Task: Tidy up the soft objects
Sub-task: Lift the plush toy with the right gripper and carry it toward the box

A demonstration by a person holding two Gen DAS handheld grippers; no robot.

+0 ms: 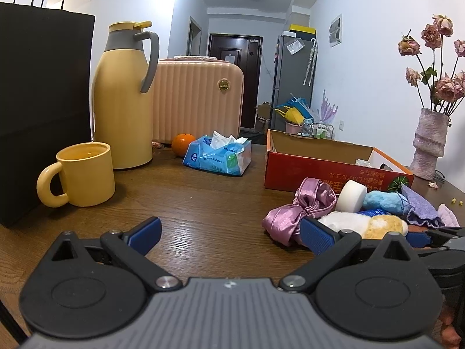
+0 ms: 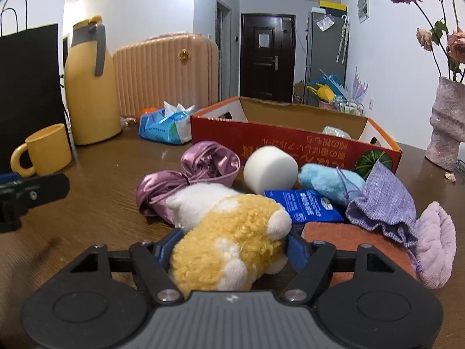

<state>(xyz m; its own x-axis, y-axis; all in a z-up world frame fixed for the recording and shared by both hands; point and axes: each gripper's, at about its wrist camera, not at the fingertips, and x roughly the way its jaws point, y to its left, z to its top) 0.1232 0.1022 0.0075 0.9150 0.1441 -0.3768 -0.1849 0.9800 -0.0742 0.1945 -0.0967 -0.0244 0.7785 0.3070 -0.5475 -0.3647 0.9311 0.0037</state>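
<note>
A yellow-and-white plush toy [image 2: 232, 244] lies at the near edge of a heap of soft things, and my right gripper [image 2: 234, 247] is shut on it, a blue pad against each side. Behind it lie a pink satin pouch [image 2: 209, 160], a white foam cylinder [image 2: 270, 170], a light blue plush [image 2: 328, 181], a blue packet [image 2: 305, 205], a purple drawstring pouch [image 2: 383, 203] and a lilac fluffy cloth [image 2: 436, 244]. An open red cardboard box [image 2: 290, 142] stands behind the heap. My left gripper [image 1: 229, 232] is open over bare wood, left of the satin pouch [image 1: 290, 212].
On the wooden table [image 1: 189, 203] stand a yellow mug [image 1: 84, 174], a yellow thermos jug [image 1: 122, 99] and a black paper bag [image 1: 40, 110] at the left. A blue tissue pack [image 1: 218, 154] and an orange [image 1: 183, 144] lie farther back. A pink vase [image 1: 430, 142] stands at the right.
</note>
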